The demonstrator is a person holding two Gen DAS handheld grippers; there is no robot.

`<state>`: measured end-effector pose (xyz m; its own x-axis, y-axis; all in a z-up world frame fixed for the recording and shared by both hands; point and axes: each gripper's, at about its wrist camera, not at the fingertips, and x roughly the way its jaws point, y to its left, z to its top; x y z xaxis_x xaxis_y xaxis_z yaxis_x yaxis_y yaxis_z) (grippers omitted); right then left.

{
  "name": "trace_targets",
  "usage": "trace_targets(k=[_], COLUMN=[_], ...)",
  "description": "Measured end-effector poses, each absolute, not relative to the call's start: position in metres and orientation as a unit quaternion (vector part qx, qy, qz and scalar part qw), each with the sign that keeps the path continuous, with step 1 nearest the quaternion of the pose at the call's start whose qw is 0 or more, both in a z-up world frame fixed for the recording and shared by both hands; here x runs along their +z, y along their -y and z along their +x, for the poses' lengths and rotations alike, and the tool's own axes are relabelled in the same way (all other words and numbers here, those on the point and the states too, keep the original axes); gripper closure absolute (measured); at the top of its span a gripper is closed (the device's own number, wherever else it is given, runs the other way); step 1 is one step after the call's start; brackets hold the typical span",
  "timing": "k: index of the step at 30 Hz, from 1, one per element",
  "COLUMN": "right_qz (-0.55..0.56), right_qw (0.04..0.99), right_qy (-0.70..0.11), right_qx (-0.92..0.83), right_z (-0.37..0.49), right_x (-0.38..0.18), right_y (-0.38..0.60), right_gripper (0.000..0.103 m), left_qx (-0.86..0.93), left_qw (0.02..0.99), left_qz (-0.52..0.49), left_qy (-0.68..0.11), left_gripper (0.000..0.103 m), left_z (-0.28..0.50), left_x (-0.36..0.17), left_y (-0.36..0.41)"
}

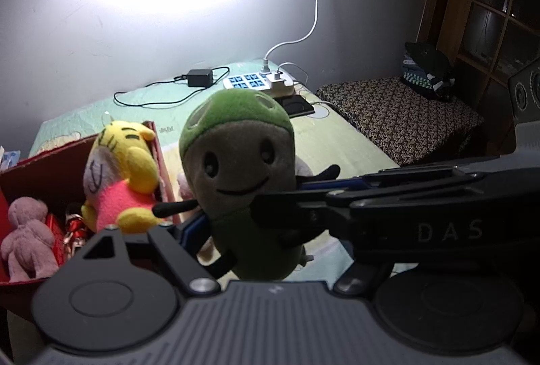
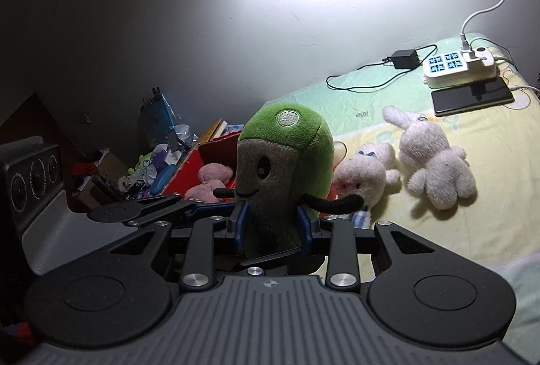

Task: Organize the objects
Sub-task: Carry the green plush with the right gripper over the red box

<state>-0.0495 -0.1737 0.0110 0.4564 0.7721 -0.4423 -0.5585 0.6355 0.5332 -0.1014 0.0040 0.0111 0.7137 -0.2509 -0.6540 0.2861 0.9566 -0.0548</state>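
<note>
Above the pale green bedspread, the green bean plush hangs upright in the air, pinched at the waist by both tools at once. The right gripper has its blue-padded jaws closed on either flank of the toy's lower body. The left gripper grips the same body crosswise, though its right finger is hidden behind the other tool. At nine o'clock from the bean sits the red box, with a yellow plush and a pink bear already inside. Two white rabbits lie on the bed at three o'clock. I'd judge the bean light and squashy, unbreakable; the stuffed belly is the place to hold, since the thin black arms would just flop.
</note>
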Motion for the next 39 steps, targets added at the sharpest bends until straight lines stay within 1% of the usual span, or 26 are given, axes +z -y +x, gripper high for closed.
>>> trace_targets(k=[7, 16, 27, 39], right_qz=[0.152, 0.15, 0.161, 0.168], right_qw=[0.844, 0.844, 0.839, 0.835], right_qy=[-0.305, -0.284, -0.308, -0.338], right_qx=[0.414, 0.429, 0.42, 0.4], right_z=[-0.059, -0.051, -0.03, -0.021], right_x=[0.028, 0.038, 0.025, 0.008], right_y=[0.141, 0.088, 0.018, -0.016], right_gripper=[0.068, 0.068, 0.068, 0.068], left_qx=[-0.13, -0.109, -0.089, -0.095], left_qw=[0.938, 0.944, 0.935, 0.923], left_qz=[0.023, 0.011, 0.0, -0.003], left_qy=[-0.322, -0.31, -0.343, -0.373], left_gripper=[0.026, 0.026, 0.026, 0.026], left_z=[-0.117, -0.111, -0.08, -0.055], left_x=[0.03, 0.043, 0.034, 0.01], left_y=[-0.04, -0.096, -0.158, -0.193])
